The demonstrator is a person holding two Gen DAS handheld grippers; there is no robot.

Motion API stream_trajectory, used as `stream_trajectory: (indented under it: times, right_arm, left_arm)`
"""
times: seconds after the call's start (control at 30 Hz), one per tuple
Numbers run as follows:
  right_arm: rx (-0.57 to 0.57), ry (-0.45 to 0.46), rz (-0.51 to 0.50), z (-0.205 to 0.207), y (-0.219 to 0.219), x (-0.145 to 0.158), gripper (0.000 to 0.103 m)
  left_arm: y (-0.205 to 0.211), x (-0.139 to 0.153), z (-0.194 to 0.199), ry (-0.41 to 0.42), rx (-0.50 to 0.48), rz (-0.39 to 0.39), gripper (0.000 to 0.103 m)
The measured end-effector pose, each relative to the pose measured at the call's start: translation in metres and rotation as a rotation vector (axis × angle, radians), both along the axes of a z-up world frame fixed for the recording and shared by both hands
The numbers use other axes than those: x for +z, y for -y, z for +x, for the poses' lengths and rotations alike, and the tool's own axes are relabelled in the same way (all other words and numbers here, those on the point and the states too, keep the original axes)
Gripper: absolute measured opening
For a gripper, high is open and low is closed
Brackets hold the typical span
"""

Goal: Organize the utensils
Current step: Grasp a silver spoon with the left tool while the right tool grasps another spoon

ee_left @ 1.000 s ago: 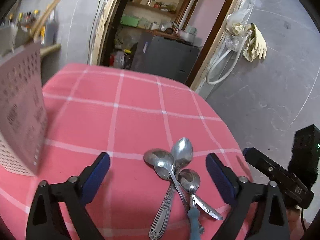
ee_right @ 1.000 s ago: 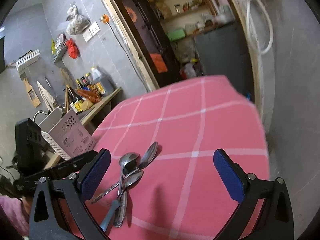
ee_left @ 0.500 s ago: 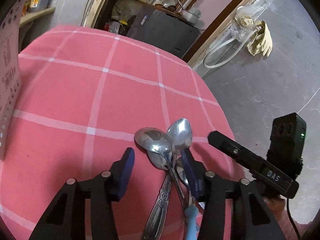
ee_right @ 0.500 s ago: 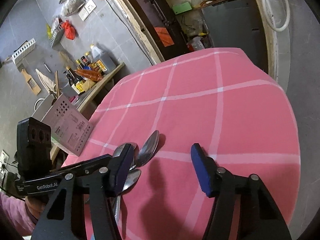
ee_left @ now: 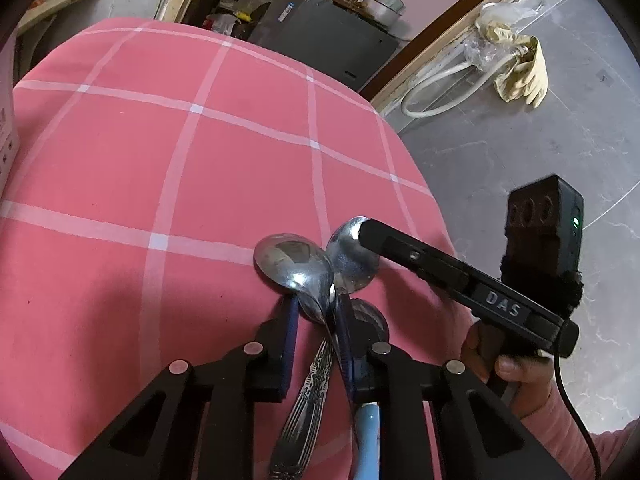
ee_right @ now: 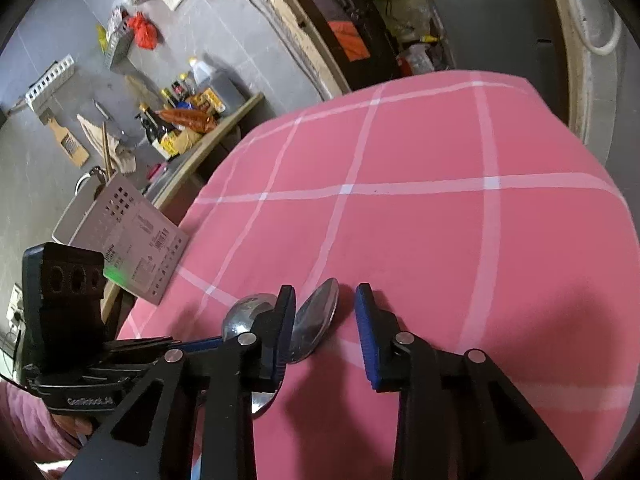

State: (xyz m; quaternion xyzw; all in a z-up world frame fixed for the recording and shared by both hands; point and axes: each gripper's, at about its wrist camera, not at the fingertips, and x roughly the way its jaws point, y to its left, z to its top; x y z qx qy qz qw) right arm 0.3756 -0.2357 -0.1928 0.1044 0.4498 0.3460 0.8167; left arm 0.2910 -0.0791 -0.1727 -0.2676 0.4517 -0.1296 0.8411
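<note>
Several steel spoons lie in a pile on the pink checked tablecloth (ee_left: 192, 184). In the left wrist view my left gripper (ee_left: 316, 316) is low over the pile. Its jaws are closing with the necks of the spoons, one with an ornate handle (ee_left: 306, 404), between the pads; no firm grip shows. A blue-handled spoon (ee_left: 366, 440) lies under its right finger. My right gripper (ee_right: 324, 312) is closing too, around a spoon bowl (ee_right: 316, 320) that rests against its left pad, with a gap at the other pad. A white perforated utensil basket (ee_right: 120, 236) stands at the cloth's left edge.
A hand in a pink sleeve (ee_left: 516, 376) holds the right gripper's body (ee_left: 460, 284) close beside the left one. A shelf with bottles (ee_right: 188, 120) runs behind the basket. The table edge drops to a grey floor (ee_left: 500, 152) on the right.
Both grippers have come down onto the spoon pile and their jaws have narrowed from wide open. The right gripper has slid in from the right, beside the left one.
</note>
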Motion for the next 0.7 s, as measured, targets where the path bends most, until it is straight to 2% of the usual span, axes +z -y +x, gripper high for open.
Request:
stream_trajectory:
  times: [0.13,0.23,0.4,0.7]
  right_arm:
    - [0.023,-0.020,-0.006,0.005,-0.005,-0.003,0.019]
    - [0.013,-0.031,0.004,0.005,-0.002,-0.006,0.008]
    - [0.004,-0.022,0.018,-0.003,0.004,-0.003,0.006]
    - [-0.123,-0.006,0.016,-0.028,0.038,0.013,0.005]
  left_arm:
    - [-0.001,0.001,0.002,-0.007,-0.010,-0.008,0.016]
    - [-0.003,-0.001,0.002,-0.017,-0.015,-0.049,0.012]
    - [-0.007,0.001,-0.004,-0.007,-0.020,-0.071,0.007]
    - [-0.020,0.012,-0.020,0.001,-0.033,-0.078,0.003]
